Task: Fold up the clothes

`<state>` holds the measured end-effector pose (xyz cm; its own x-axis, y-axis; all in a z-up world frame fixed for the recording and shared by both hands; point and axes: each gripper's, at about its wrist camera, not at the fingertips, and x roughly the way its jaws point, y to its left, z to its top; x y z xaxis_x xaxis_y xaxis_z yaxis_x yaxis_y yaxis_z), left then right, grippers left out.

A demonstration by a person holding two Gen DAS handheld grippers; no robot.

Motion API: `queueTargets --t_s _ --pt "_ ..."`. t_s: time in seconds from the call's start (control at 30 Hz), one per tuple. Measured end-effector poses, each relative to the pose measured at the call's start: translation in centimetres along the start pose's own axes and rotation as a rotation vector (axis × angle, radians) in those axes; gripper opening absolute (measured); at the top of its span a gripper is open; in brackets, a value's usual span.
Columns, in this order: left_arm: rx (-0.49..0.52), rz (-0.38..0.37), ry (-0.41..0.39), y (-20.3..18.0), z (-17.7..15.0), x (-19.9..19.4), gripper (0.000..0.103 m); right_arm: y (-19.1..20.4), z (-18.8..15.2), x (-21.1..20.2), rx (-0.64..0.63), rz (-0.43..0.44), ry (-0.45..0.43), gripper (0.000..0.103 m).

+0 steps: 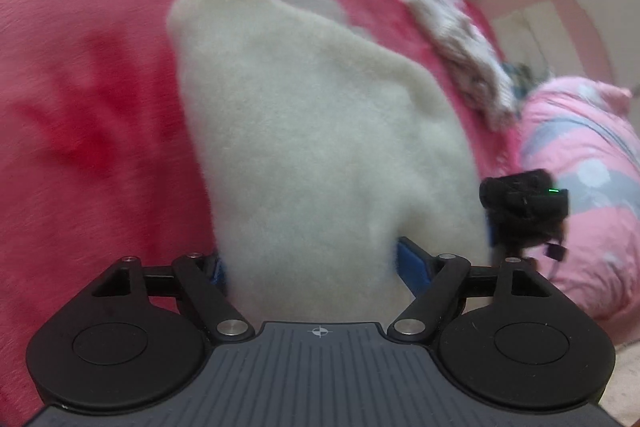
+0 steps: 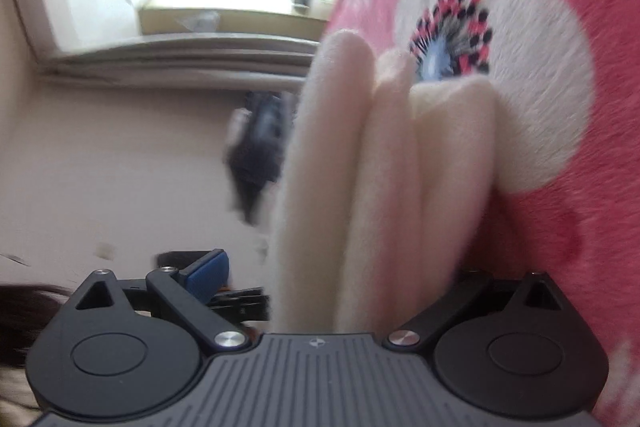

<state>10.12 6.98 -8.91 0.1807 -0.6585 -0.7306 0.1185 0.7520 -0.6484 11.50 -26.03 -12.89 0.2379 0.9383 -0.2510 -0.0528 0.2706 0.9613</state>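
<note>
Fleece, a cream fuzzy garment (image 1: pixel 320 147), is running lengthwise straight ahead between your left gripper's (image 1: pixel 316 267) jaws, which are clamping it; your right gripper (image 2: pixel 360 279) is pinching its bunched folds (image 2: pixel 384 167) over the pink floral blanket (image 2: pixel 560 227).

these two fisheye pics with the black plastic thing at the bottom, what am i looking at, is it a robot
No robot: a person holds a two-finger gripper in each hand, with a camera on each looking along the fingers. The left view shows the left gripper with a fluffy cream cloth between its fingers, above a pink flowered blanket; the black device beside it may be the other gripper. The right view shows the right gripper with bunched folds of the cream cloth between its blue pads. Both pictures are blurred.
</note>
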Motion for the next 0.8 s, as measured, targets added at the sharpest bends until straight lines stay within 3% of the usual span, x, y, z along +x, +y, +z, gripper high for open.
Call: queueTargets --t_s 0.1,0.23,0.33,0.43,0.6,0.8 --pt "-0.01 0.002 -0.01 0.0 -0.1 -0.3 0.081 1.1 0.9 -0.1 -0.041 -0.099 0.004 0.099" --pt "0.076 0.065 -0.022 -1.2 0.1 -1.9 0.081 1.5 0.6 -4.0 -0.043 -0.161 -0.116 0.098" --pt "0.139 0.126 -0.099 -2.1 -0.2 -4.3 0.081 1.8 0.5 -6.9 -0.045 -0.208 -0.205 0.099" --pt "0.209 0.142 -0.191 -3.9 -0.5 -6.1 0.081 2.4 0.1 -9.5 -0.062 -0.269 -0.286 0.098" --pt "0.367 0.132 -0.214 -7.3 -0.7 -4.2 0.081 5.3 -3.4 -9.3 -0.35 -0.448 -0.298 0.082" --pt "0.51 0.192 -0.172 -8.4 -1.7 0.0 0.08 8.8 -9.1 -5.5 -0.73 -0.438 -0.25 0.075"
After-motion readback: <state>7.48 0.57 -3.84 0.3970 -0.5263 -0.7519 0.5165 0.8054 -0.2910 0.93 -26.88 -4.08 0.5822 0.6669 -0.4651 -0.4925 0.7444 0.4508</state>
